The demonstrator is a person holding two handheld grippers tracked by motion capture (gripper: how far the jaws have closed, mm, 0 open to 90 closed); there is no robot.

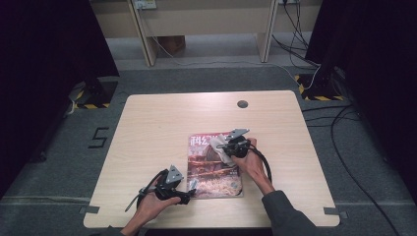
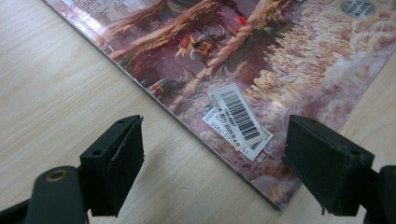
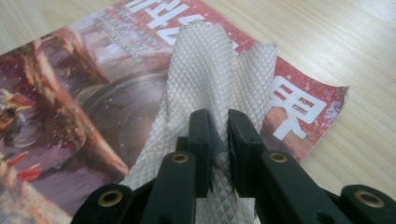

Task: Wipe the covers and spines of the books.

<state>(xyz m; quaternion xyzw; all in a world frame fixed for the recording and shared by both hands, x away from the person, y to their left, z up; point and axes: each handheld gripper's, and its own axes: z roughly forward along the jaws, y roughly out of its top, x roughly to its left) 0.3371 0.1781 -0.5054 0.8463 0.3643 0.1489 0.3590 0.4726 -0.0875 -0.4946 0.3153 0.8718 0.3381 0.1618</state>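
A magazine (image 1: 214, 169) with a red-brown illustrated cover lies flat in the middle of the wooden table (image 1: 157, 123). My right gripper (image 1: 227, 146) hovers over the magazine's upper part, shut on a white cloth (image 1: 220, 150). In the right gripper view the diamond-textured cloth (image 3: 210, 70) is pinched between the black jaws of the right gripper (image 3: 219, 119) and drapes onto the cover (image 3: 70, 93). My left gripper (image 1: 191, 189) rests at the magazine's near left corner. In its own view the left gripper (image 2: 215, 140) is open, its jaws standing either side of the corner with the barcode sticker (image 2: 239, 116).
A round cable hole (image 1: 242, 103) sits near the table's far edge. Beyond the table are pale desk legs (image 1: 147, 44) and loose cables (image 1: 339, 123) on the grey floor. A "5" mark (image 1: 100, 136) is on the floor at the left.
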